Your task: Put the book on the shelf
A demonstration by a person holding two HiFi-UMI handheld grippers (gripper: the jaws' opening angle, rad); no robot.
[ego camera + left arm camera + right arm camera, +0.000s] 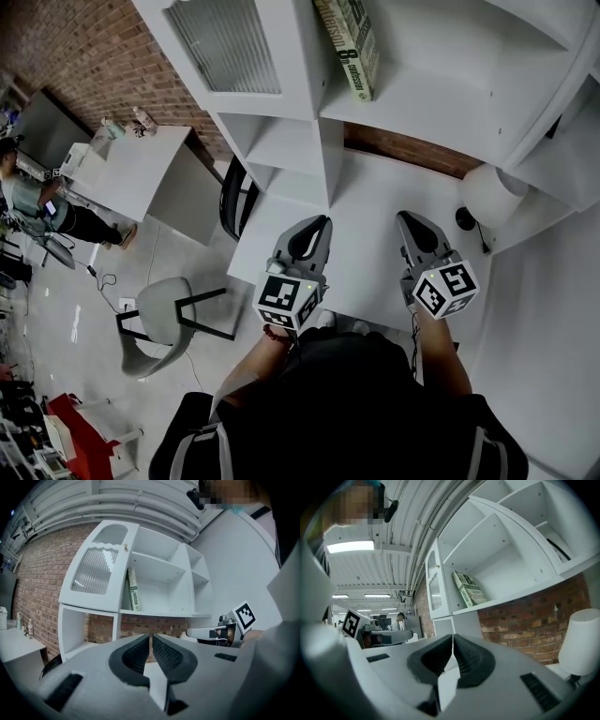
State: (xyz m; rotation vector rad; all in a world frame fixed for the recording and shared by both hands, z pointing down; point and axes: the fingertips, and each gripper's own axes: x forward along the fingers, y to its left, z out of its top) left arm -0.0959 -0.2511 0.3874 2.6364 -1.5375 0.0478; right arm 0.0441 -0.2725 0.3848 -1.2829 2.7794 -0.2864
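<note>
The green-and-white book (352, 47) stands upright at the left end of a compartment of the white shelf unit (422, 103); it also shows in the left gripper view as the book (134, 589) and in the right gripper view as the book (469, 588). My left gripper (319, 222) and right gripper (406, 217) hang side by side over the white desk (366, 187), well below the book and pointing toward the shelf. The left gripper (151, 637) is shut with nothing between its pads. The right gripper (452, 639) is shut and empty too.
A white dome lamp (492, 197) stands on the desk to the right. A ribbed-glass cabinet door (225, 42) is left of the book. On the floor at left is a grey chair (164, 323); a second desk (131, 169) and a person (37, 202) are beyond it.
</note>
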